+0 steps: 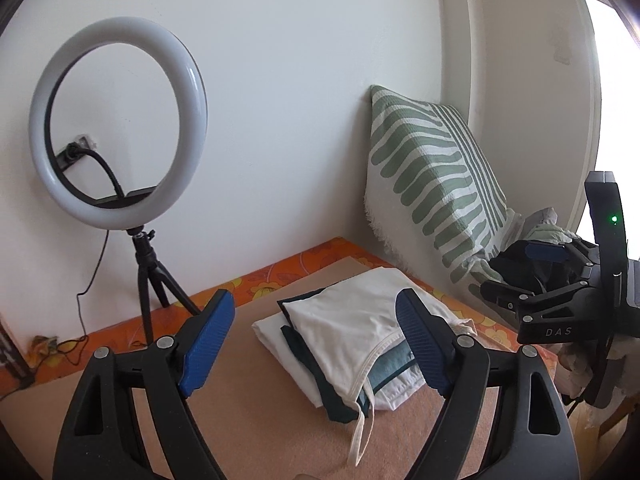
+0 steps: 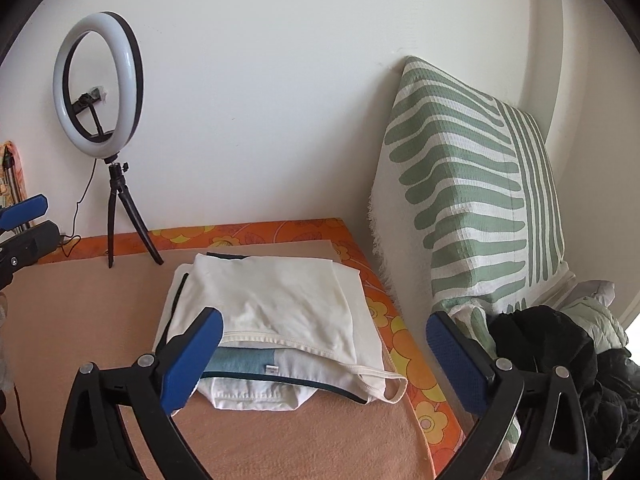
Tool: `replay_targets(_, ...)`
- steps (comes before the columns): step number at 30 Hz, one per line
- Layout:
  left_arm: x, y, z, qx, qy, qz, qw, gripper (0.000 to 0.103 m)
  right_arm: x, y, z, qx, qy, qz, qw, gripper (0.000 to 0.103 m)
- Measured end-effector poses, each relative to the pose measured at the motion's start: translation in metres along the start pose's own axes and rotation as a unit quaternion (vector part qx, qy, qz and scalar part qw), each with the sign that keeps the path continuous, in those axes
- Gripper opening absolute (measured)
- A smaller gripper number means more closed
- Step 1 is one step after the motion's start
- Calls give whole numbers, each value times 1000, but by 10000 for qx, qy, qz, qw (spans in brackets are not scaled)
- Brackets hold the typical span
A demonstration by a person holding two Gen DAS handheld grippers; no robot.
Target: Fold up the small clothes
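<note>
A stack of folded small clothes (image 1: 352,332) lies on the tan mat (image 1: 248,408); a cream top with loose straps is on top, over a teal-trimmed garment and a white one. It also shows in the right wrist view (image 2: 276,312). My left gripper (image 1: 316,344) is open and empty, hovering just in front of the stack. My right gripper (image 2: 324,364) is open and empty, its fingers on either side of the stack's near right end. The right gripper also shows at the right in the left wrist view (image 1: 532,276). A pile of dark unfolded clothes (image 2: 568,364) lies to the right.
A ring light on a tripod (image 1: 120,128) stands at the back left, with its cable on the orange floral sheet (image 1: 280,272). A green-striped pillow (image 2: 472,192) leans against the white wall at the right. A bright window (image 1: 616,92) is far right.
</note>
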State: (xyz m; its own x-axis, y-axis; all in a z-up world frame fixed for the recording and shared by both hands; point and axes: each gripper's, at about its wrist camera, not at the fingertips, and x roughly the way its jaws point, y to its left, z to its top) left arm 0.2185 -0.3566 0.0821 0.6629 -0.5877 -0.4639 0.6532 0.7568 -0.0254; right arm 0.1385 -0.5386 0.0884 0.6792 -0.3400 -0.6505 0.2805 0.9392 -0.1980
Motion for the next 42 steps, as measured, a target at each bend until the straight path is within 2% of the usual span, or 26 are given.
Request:
replay_targets(11, -91, 17, -24, -58, -153, 31, 9999, 83, -65, 49, -24, 109, -205, 75, 9997, 103)
replay_targets(19, -147, 27, -60, -7, -116, 116, 9999, 83, -97, 88, -54, 81, -323, 117, 9994, 103)
replay_targets(20, -152, 28, -66, 8, -106, 150, 9998, 84, -101, 93, -59, 77, -337, 132, 9993, 103)
replay_targets(23, -167, 31, -83, 6, -107, 216, 9997, 98, -107, 110, -70, -17, -350, 133, 9993, 103)
replay_targets(26, -179, 34, -97, 26, -138, 291, 9995, 100, -111, 125, -81, -149, -385, 120, 9991, 103)
replay_targets(32, -192, 43, -126, 69, 41, 487, 9988, 103, -112, 147, -96, -96, -395, 225, 9989, 103)
replay_targets(42, -190, 68, -173, -238, 422, 544, 9973, 103, -102, 179, -119, -51, -365, 445, 9983, 103)
